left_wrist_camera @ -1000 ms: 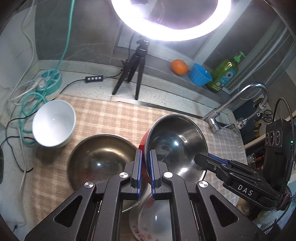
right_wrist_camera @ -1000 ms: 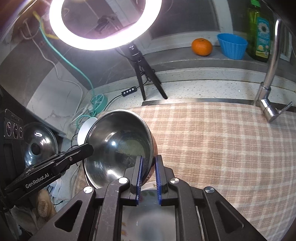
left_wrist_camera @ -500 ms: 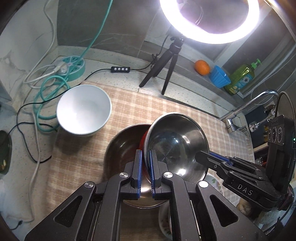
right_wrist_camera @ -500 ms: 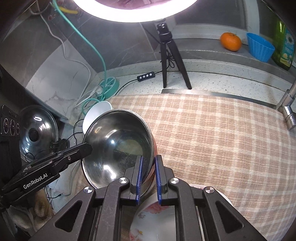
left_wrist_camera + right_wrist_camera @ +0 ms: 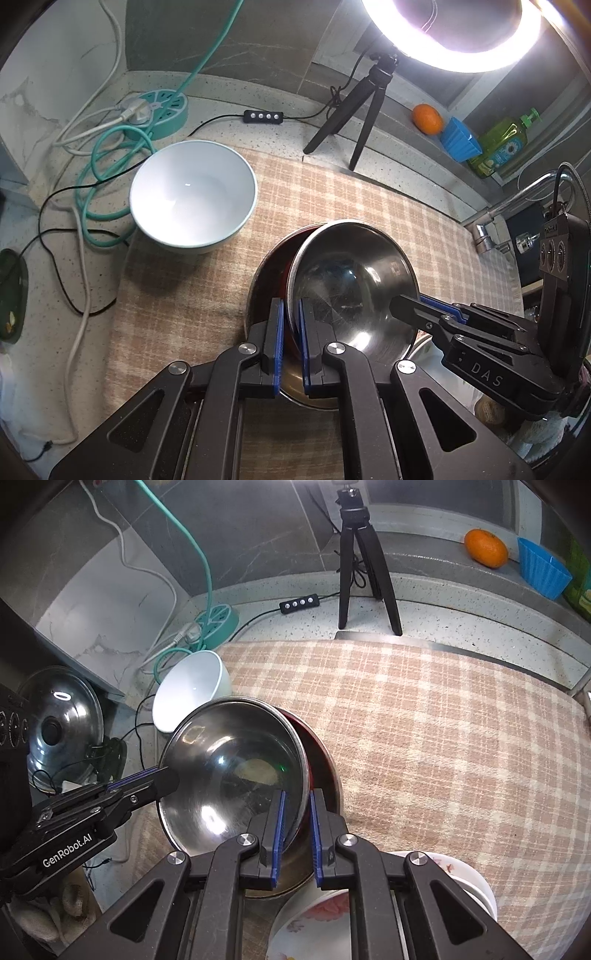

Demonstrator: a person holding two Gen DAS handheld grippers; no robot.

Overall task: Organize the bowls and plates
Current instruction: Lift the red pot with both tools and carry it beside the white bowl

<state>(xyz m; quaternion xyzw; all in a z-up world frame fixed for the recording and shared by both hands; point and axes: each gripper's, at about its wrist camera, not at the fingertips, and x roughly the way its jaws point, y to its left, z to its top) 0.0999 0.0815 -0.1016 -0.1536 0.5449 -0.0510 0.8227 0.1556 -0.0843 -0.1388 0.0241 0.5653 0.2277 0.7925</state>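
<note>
Steel bowl held tilted over the second steel bowl, ready to nest.

Both grippers clamp the steel bowl [image 5: 351,284] by opposite rims: the left gripper [image 5: 290,347] on its near-left edge, the right gripper [image 5: 295,834] on the far side. It hangs tilted, partly inside the lower bowl [image 5: 266,266] on the checked cloth [image 5: 207,295], offset toward the right; whether they touch I cannot tell. The white bowl [image 5: 192,195] sits apart, left.
</note>
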